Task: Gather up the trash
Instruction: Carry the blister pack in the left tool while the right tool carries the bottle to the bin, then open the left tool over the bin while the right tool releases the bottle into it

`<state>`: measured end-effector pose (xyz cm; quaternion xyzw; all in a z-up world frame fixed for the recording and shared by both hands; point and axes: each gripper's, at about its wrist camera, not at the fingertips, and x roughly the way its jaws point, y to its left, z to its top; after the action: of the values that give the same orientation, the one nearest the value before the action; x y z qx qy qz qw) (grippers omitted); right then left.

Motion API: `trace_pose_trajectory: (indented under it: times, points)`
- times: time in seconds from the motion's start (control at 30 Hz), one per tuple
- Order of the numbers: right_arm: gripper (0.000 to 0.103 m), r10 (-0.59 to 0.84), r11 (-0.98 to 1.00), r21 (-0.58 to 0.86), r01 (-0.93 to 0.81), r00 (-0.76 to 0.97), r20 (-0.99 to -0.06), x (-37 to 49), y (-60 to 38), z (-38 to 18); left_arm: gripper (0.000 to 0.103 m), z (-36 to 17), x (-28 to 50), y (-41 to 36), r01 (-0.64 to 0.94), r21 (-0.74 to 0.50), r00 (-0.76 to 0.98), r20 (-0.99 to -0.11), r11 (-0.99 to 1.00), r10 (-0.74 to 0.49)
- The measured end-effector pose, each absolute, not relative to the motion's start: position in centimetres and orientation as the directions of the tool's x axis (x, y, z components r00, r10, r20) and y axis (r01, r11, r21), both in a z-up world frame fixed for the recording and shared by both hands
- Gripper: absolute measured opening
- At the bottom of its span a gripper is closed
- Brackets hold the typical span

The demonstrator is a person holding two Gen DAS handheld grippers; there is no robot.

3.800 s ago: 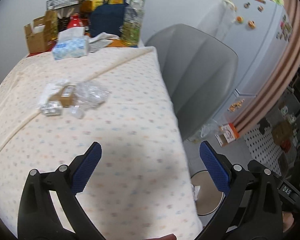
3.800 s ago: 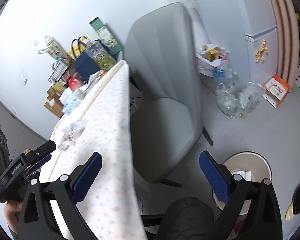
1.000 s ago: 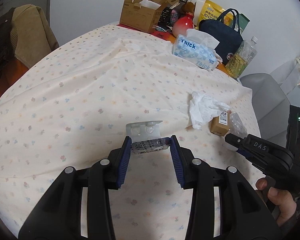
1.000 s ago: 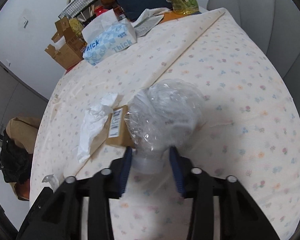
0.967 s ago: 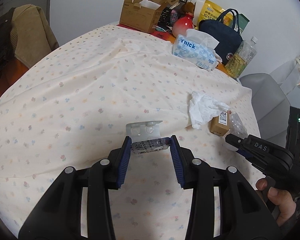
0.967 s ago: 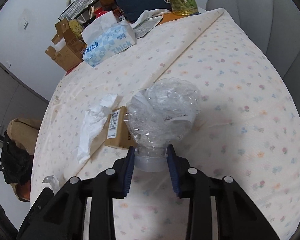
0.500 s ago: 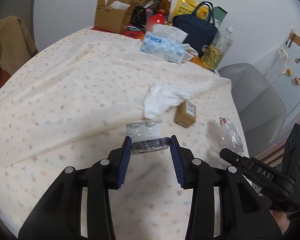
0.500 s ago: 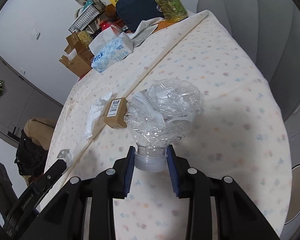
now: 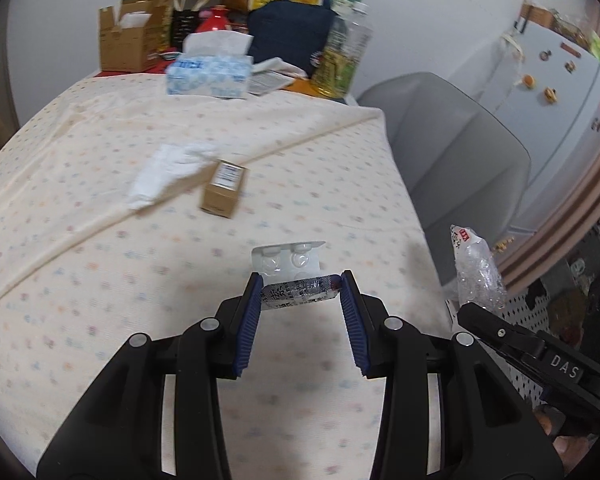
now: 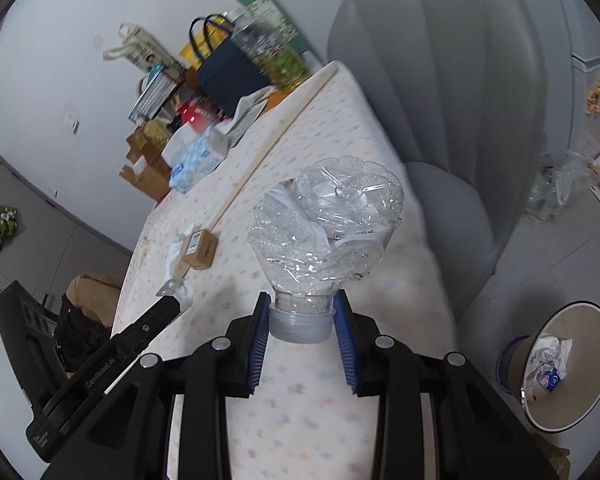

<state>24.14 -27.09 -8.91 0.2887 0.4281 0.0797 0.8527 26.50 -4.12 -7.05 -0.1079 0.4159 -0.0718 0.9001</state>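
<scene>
The left gripper (image 9: 300,294) is closed on a pill pack (image 9: 290,276). Its two blue pads press the sides of the pack, and the clear bubble end sticks out past the fingertips. The pack is up in the air above the table (image 9: 100,280) with the dotted cloth. Ahead of the left fingers, further out on the cloth, lie a small brown box (image 9: 224,194) and a crumpled white tissue (image 9: 164,172) just beside it. Far ahead are a blue tissue box (image 9: 208,76) and a dark bag (image 9: 290,36).

The right gripper (image 10: 300,320) is closed on a squashed clear bottle (image 10: 328,232). The pads squeeze the neck and cap, and the crushed body sticks out in front of the fingers. It is held up over the table edge. To the right of the right fingers and lower down, a round trash bin (image 10: 568,364) stands on the floor with crumpled paper inside. A grey chair (image 10: 452,100) is ahead on the right.
</scene>
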Motion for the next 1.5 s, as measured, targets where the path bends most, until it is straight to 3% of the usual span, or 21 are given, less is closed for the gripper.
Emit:
trace_pose_trajectory:
  times: [0.43,0.9,0.93,0.97,1.03,1.5]
  points:
    - [0.032,0.25,0.796,0.536,0.282,0.654,-0.714,17.9,-39.7,-11.8,0.04,-8.5,25.5,-17.5,0.249,-0.225,0.554,-0.765,0.942,-0.329]
    - [0.033,0.155,0.738,0.467,0.488,0.551,-0.82,10.5,-50.5,-20.7,0.04,-11.5,22.7,-28.3,0.406,-0.17,0.449,-0.819,0.898,-0.358]
    - [0.035,0.148,0.73,0.458,0.507,0.537,-0.831,10.1,-51.1,-21.6,0.04,-11.8,22.5,-29.0,0.414,-0.167,0.439,-0.824,0.895,-0.357]
    - [0.051,0.146,0.724,0.452,0.52,0.525,-0.838,9.9,-51.6,-22.5,0.04,-12.1,22.4,-29.6,0.42,-0.164,0.432,-0.829,0.892,-0.356]
    - [0.072,0.142,0.719,0.449,0.53,0.52,-0.842,9.1,-52.3,-23.5,0.04,-12.6,21.9,-30.6,0.435,-0.155,0.419,-0.837,0.887,-0.352]
    - [0.073,0.159,0.658,0.461,0.595,0.489,-0.858,5.7,-55.8,-26.5,0.04,-18.3,20.1,-37.7,0.498,-0.101,0.283,-0.92,0.861,-0.272]
